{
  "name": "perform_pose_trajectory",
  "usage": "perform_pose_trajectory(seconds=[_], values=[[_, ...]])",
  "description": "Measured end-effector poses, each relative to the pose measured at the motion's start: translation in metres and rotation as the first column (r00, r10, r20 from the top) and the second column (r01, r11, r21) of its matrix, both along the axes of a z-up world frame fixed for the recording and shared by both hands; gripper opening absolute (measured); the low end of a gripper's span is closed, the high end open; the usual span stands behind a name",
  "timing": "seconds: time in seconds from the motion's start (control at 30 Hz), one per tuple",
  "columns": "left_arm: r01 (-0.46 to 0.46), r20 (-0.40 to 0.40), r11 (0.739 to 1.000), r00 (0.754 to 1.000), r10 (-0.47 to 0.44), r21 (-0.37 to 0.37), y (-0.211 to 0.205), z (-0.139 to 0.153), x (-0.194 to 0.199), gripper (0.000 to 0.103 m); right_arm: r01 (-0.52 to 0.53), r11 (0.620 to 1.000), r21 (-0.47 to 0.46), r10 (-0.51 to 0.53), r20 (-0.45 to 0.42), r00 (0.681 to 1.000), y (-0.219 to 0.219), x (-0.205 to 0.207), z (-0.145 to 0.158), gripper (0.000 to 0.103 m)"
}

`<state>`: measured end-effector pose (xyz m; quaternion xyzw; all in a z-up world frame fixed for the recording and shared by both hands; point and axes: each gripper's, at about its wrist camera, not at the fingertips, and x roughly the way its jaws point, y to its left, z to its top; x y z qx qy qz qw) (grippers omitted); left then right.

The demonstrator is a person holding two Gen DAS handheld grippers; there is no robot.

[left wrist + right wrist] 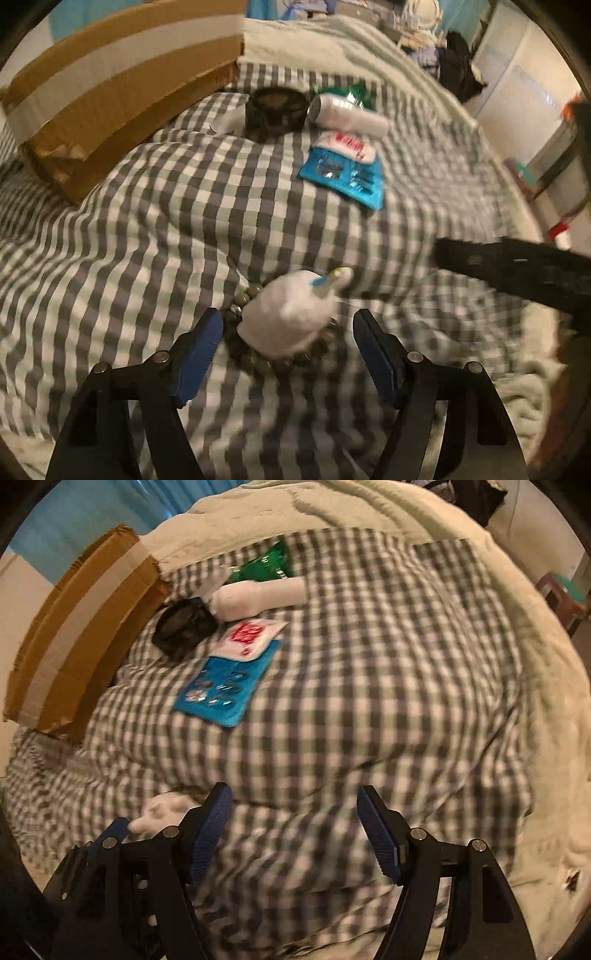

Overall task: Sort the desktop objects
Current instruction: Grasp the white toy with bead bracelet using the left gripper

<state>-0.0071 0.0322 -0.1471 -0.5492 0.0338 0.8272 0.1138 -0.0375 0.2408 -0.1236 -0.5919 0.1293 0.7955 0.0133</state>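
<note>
In the left wrist view my left gripper (287, 317) is open. A small white bottle-like object (288, 314) with a blue and yellow mark near its tip lies between its blue pads (203, 350), and neither pad touches it. The object rests on a ring of grey-brown beads (243, 295). My right gripper (293, 794) is open above bare checked cloth with nothing between its fingers. Its black body (517, 266) shows at the right of the left wrist view. The right wrist view has the white object (162, 812) at lower left.
A checked bedspread (369, 701) covers the surface. Farther back lie a blue card (225, 686), a white packet with red print (251, 635), a white bottle (255, 594), a green packet (266, 565) and a black round tin (184, 627). A cardboard box (81, 635) stands at the left.
</note>
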Motion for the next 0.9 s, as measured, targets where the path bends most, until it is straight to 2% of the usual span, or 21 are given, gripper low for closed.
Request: perform_pose_trajectory(seconds=[0.03,0.1,0.17,0.2,0.27,0.33,0.37,0.43,0.57,0.73,0.9], values=[[0.013,0.003,1.000,1.000,-0.013,-0.021,0.002,-0.005,-0.004,0.052,0.004,1.000,-0.004,-0.004,0.007,1.000,0.002,0.001,-0.003,0.070],[0.026,-0.001,1.000,1.000,-0.026,0.005,-0.002,-0.006,-0.010,0.052,0.011,1.000,-0.029,-0.010,0.021,1.000,0.004,0.002,-0.008,0.070],[-0.021,-0.039,0.999,0.999,0.023,0.035,-0.011,0.004,-0.011,0.052,0.003,0.997,-0.074,-0.001,0.026,1.000,0.002,0.004,-0.011,0.070],[-0.074,-0.055,0.996,0.996,0.076,0.045,-0.017,0.013,-0.013,0.052,-0.010,0.996,-0.092,0.012,0.028,1.000,-0.001,0.004,-0.012,0.070],[-0.156,-0.059,0.981,0.985,0.164,0.117,-0.032,0.028,-0.017,0.052,-0.047,0.994,-0.103,0.049,0.025,0.998,-0.011,0.002,-0.014,0.070],[-0.236,-0.054,0.949,0.966,0.252,0.208,-0.051,0.043,-0.021,0.052,-0.077,0.991,-0.112,0.080,0.021,0.997,-0.021,0.000,-0.017,0.070],[-0.257,-0.045,0.940,0.961,0.273,0.223,-0.057,0.046,-0.024,0.052,-0.086,0.989,-0.125,0.089,0.022,0.996,-0.027,0.000,-0.020,0.070],[-0.301,-0.057,0.931,0.946,0.319,0.207,-0.071,0.052,-0.027,0.052,-0.088,0.982,-0.165,0.092,0.021,0.996,-0.038,-0.001,-0.024,0.070],[-0.325,-0.071,0.931,0.938,0.340,0.164,-0.089,0.052,-0.026,0.052,-0.061,0.961,-0.269,0.065,0.004,0.998,-0.053,-0.004,-0.029,0.070],[-0.356,-0.016,0.921,0.932,0.363,0.158,-0.107,0.044,-0.027,0.052,-0.107,0.959,-0.262,0.105,-0.020,0.994,-0.082,-0.017,-0.029,0.070],[-0.388,-0.002,0.909,0.920,0.393,0.154,-0.123,0.039,-0.024,0.052,-0.117,0.947,-0.298,0.125,0.010,0.992,-0.110,-0.025,-0.050,0.070]])
